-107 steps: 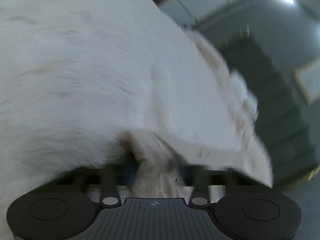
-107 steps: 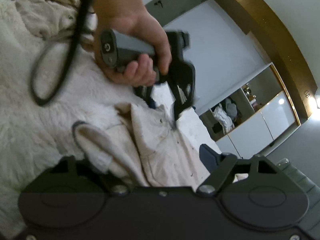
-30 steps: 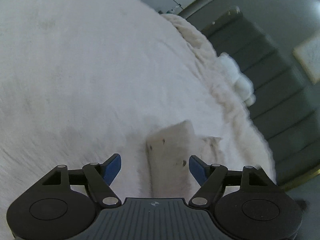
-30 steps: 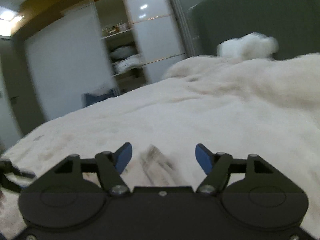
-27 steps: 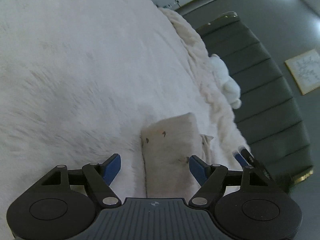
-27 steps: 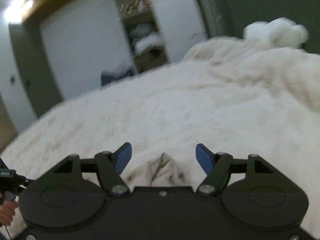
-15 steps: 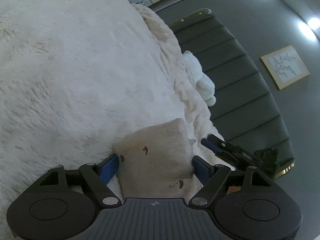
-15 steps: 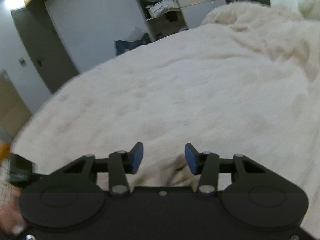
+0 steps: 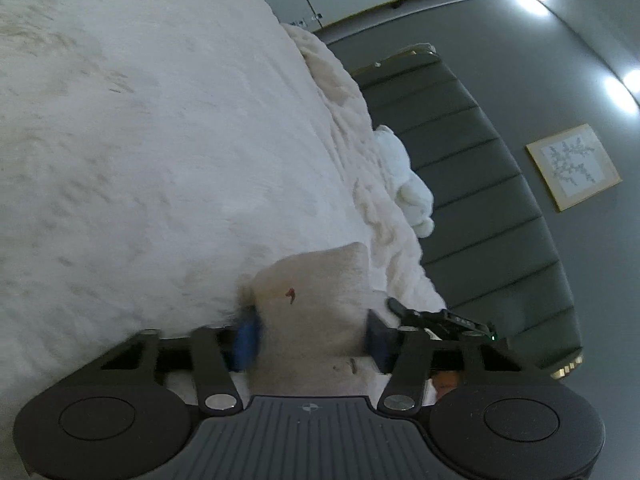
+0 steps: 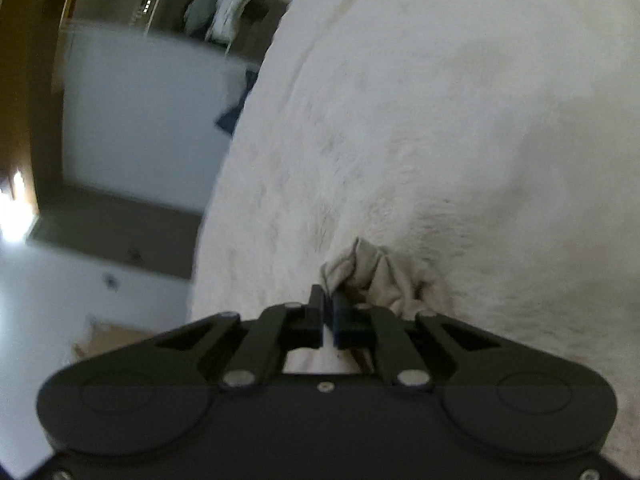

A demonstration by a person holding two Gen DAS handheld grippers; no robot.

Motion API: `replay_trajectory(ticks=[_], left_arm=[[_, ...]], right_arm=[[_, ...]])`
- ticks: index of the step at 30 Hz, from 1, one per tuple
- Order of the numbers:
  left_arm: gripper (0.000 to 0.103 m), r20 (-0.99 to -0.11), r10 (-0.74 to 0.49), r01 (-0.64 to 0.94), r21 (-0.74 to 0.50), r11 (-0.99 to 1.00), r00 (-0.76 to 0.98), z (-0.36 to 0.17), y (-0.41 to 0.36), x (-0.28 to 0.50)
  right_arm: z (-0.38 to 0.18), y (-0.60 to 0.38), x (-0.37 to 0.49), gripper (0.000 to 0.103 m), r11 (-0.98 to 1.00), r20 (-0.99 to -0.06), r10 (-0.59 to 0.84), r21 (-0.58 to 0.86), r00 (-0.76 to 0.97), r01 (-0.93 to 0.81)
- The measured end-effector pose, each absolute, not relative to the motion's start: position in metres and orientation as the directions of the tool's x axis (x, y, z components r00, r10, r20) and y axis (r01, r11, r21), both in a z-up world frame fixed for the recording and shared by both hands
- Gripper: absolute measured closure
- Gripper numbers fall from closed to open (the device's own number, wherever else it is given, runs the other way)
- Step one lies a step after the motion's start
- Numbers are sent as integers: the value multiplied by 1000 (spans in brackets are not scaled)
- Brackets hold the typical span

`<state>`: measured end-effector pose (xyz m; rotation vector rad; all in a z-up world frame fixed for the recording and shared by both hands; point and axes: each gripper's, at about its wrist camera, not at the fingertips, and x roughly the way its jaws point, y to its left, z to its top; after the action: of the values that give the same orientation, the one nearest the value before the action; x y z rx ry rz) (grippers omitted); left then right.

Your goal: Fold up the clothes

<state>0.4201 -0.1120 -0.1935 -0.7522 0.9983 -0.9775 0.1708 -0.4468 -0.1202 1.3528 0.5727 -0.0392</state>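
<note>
The beige cloth (image 9: 316, 304) lay on the fluffy white bed cover (image 9: 140, 140), near the bed's edge. The left tool (image 9: 312, 330) was closing on a folded part of it, which sat between its blue pads. The right tool (image 10: 329, 312) was clenched tight on a bunched corner of the cloth. If the two tools pulled apart too hard, the cloth could slip out or the fold could come undone. No writing could be read anywhere.

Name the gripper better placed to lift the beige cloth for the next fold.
Right. The right gripper is already shut on a bunched corner of the beige folded cloth; the left gripper is only now closing around the cloth's wide end.
</note>
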Motion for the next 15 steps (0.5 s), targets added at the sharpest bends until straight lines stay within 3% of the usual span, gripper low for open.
replay_trajectory(ticks=[3, 6, 9, 11, 12, 13, 15], left_arm=[[76, -324, -919, 298, -875, 382, 227, -198, -111, 419], [73, -332, -914, 246, -889, 386, 234, -202, -110, 423], [52, -318, -920, 230, -901, 369, 230, -200, -108, 424], [30, -282, -938, 235, -916, 326, 202, -199, -109, 427], [25, -266, -945, 236, -922, 306, 189, -198, -110, 428], [22, -266, -946, 234, -923, 305, 184, -199, -113, 430], [23, -284, -943, 250, -914, 320, 171, -200, -123, 436]], right_arm=[[-133, -456, 156, 103, 134, -366, 269, 930, 891, 341], [-135, -472, 125, 103, 43, -403, 78, 915, 912, 400], [-118, -469, 106, 101, 67, -350, 52, 936, 935, 347], [-97, -457, 97, 92, 143, -336, 76, 935, 939, 324], [-78, -439, 92, 77, 225, -352, 99, 919, 931, 323], [-56, -416, 86, 53, 327, -379, 125, 888, 917, 323], [-33, -381, 84, 30, 460, -431, 135, 824, 892, 329]])
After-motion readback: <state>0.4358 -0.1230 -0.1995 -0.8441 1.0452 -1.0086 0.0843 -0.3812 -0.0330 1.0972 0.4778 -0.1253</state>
